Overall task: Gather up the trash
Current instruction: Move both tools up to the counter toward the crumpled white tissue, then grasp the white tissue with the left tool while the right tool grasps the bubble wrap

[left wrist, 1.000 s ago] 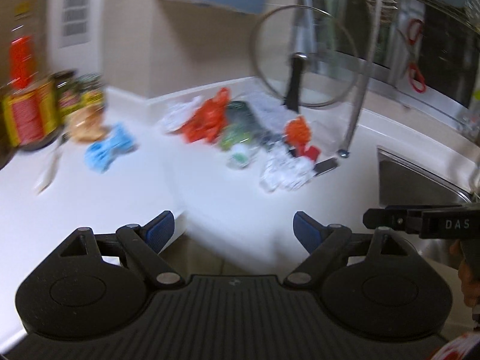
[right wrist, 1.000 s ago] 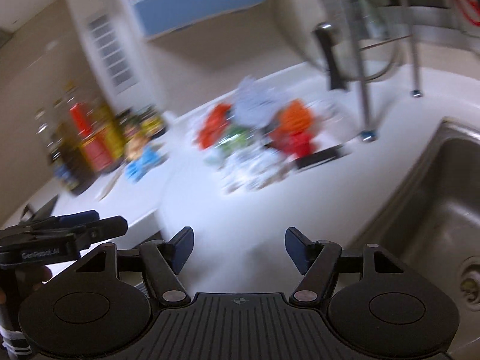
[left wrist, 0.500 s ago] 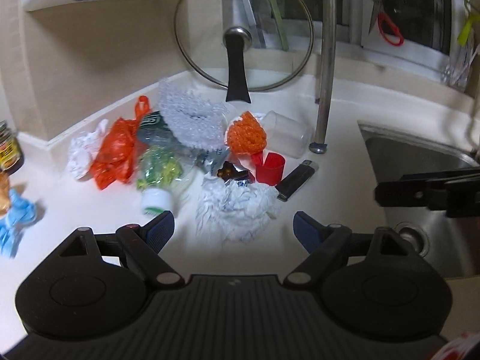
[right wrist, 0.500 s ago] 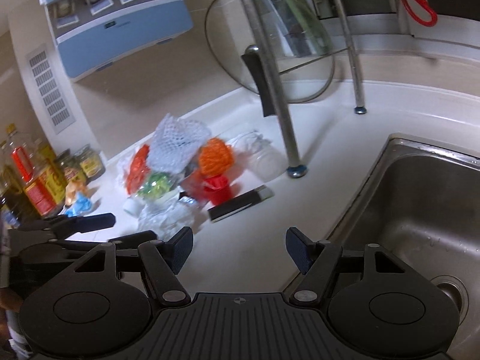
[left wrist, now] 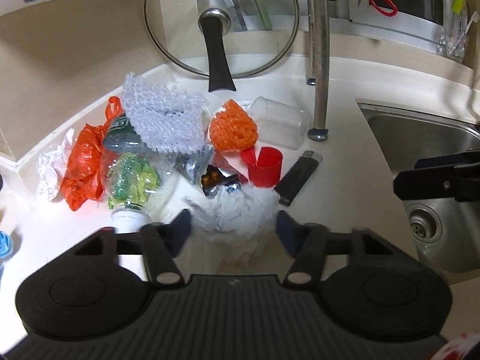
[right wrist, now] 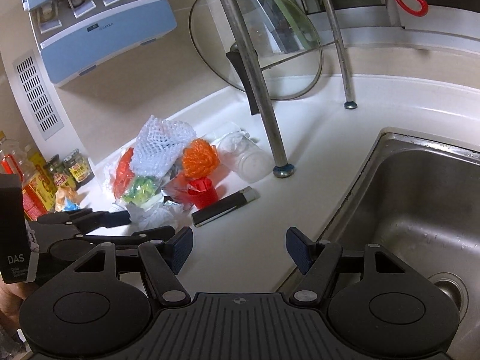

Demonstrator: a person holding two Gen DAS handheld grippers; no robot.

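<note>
My left gripper [left wrist: 233,230] is spread wide, one finger each side of the crumpled white paper wad [left wrist: 237,210] at the near edge of the trash pile on the bench [left wrist: 345,180]. Nothing clamped yet. My right gripper [right wrist: 239,244] is also apart and empty, hanging over bare bench near the sink [right wrist: 420,210].

Step in hand, I'd say: grab the wad. To do it well, go a bit lower so the pads meet the bulk of the paper rather than a loose flap, then close slowly since it will squash. Foil wrapper [left wrist: 217,180] and red cup [left wrist: 265,166] sit just behind the wad, black lighter [left wrist: 298,177] just to its right; keep the fingertips short of them so they don't get dragged. The crushed bottle's white cap [left wrist: 129,217] is near my left finger, so watch that side. Rest of pile: orange bag [left wrist: 84,162], bubble wrap [left wrist: 163,120], orange net [left wrist: 232,129], clear jar [left wrist: 279,123]. No bin in view.
</note>
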